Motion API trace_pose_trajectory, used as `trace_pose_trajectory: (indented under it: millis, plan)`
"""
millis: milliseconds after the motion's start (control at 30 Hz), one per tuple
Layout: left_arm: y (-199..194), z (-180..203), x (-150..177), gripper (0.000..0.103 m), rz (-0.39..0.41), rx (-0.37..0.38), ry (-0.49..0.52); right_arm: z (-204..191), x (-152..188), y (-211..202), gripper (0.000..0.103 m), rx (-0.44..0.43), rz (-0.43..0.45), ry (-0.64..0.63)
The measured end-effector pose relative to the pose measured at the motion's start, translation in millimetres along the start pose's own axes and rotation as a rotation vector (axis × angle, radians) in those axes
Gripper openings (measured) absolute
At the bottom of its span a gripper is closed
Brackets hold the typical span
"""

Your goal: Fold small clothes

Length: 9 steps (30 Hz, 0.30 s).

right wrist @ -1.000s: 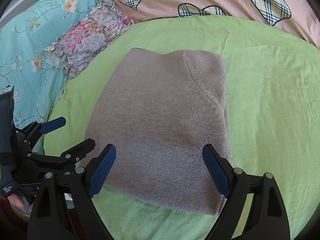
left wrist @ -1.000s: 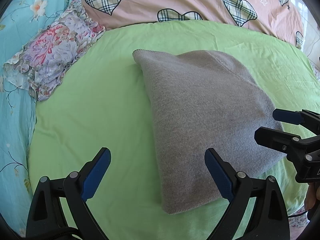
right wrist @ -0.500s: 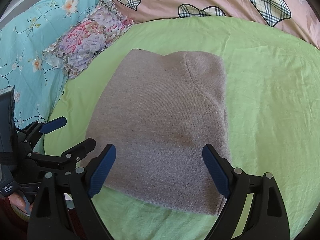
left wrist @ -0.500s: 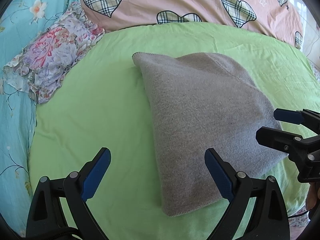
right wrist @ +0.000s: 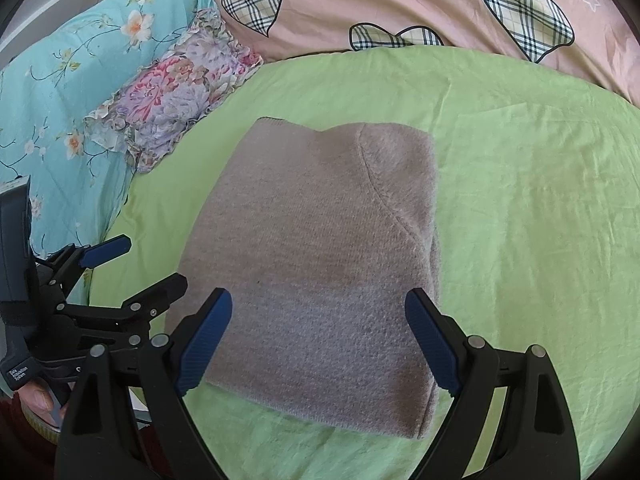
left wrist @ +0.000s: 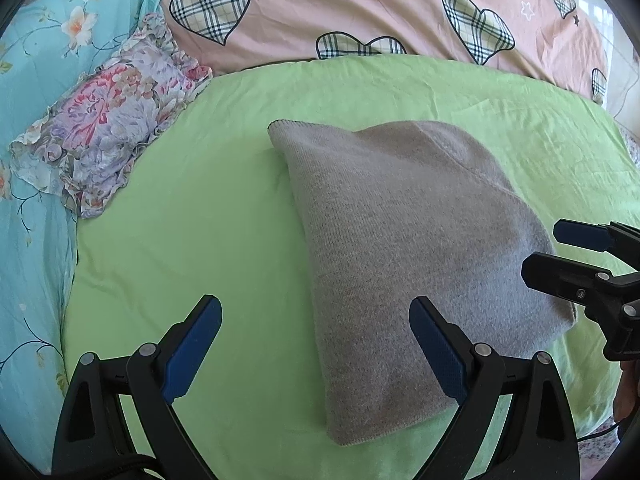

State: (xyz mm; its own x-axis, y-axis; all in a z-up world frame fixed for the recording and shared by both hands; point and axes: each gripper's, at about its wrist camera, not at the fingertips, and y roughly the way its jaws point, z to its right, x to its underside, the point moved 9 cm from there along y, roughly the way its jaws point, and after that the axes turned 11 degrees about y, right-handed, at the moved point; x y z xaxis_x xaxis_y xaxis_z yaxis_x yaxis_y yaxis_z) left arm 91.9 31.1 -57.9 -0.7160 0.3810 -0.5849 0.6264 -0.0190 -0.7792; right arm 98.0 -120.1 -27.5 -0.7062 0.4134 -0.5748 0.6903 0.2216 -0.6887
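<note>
**One sweater folded, both grippers free**

One grey knit garment (right wrist: pixel 320 264) lies in a compact, roughly rectangular bundle in the middle of the green sheet (right wrist: pixel 520 220), its edges stacked and a raglan-type seam curving across the upper right of the top layer. From what I can see it looks already folded down to its final size; I judge this piece done or nearly so, with perhaps a tidy of the near right corner, where the layers show a slight gap, left to do. I see no other loose small garment waiting on the green sheet, so I cannot tell what comes after it.

My left gripper (left wrist: pixel 316 344) hovers over the bundle's near left edge with its blue pads spread wide and nothing between them. My right gripper (right wrist: pixel 318 340) hangs above the bundle's near edge, fingers likewise wide apart and empty. The two tools sit close together, so I would mind them bumping if either swings inward.

Further out, a floral ruffled cloth (left wrist: pixel 104 136) lies off the sheet's far left corner, resting on the turquoise flowered bedding (left wrist: pixel 36 240). A pink cover with plaid hearts (left wrist: pixel 360 8) runs along the far side. Nothing lies on or against the bundle.
</note>
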Motion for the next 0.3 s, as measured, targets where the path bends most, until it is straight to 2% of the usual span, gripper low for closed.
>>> trace_pose_trajectory:
  millis: [300]
  plan:
    - [1.0,-0.6,-1.3,0.095,-0.004,-0.005,-0.004,-2.8,0.5,1.5,0.089,0.000,0.007,0.005]
